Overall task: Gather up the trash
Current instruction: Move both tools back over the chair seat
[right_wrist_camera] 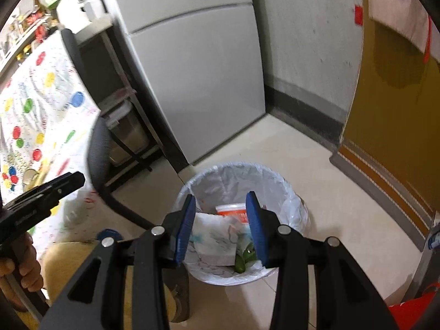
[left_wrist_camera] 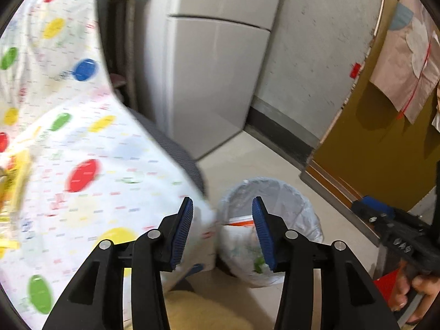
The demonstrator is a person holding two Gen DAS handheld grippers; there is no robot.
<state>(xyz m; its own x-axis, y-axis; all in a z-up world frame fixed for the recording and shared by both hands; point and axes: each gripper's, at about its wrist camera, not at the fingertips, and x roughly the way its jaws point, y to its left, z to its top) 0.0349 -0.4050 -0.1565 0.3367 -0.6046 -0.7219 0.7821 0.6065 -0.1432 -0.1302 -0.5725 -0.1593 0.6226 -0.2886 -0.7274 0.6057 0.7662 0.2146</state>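
Observation:
A round trash bin (right_wrist_camera: 277, 178) lined with a white bag stands on the floor. Inside it lie crumpled white paper (right_wrist_camera: 214, 236), an orange-and-white cup (right_wrist_camera: 232, 210) and a green scrap (right_wrist_camera: 242, 261). My right gripper (right_wrist_camera: 220, 195) hovers open right above the bin, and nothing sits between its blue pads. My left gripper (left_wrist_camera: 222, 200) is open too, with nothing between its pads, above the bin's (left_wrist_camera: 275, 192) left rim by the tablecloth's edge. The paper (left_wrist_camera: 239, 244) and cup (left_wrist_camera: 239, 221) show below it.
A table under a white cloth with coloured dots (left_wrist_camera: 82, 137) fills the left, with a yellow packet (left_wrist_camera: 16, 181) on it. A grey fridge (right_wrist_camera: 198, 82) stands behind the bin, a dark chair (right_wrist_camera: 99, 148) to its left and a brown door (right_wrist_camera: 385, 110) to its right. A yellow cushion (left_wrist_camera: 206, 310) lies below.

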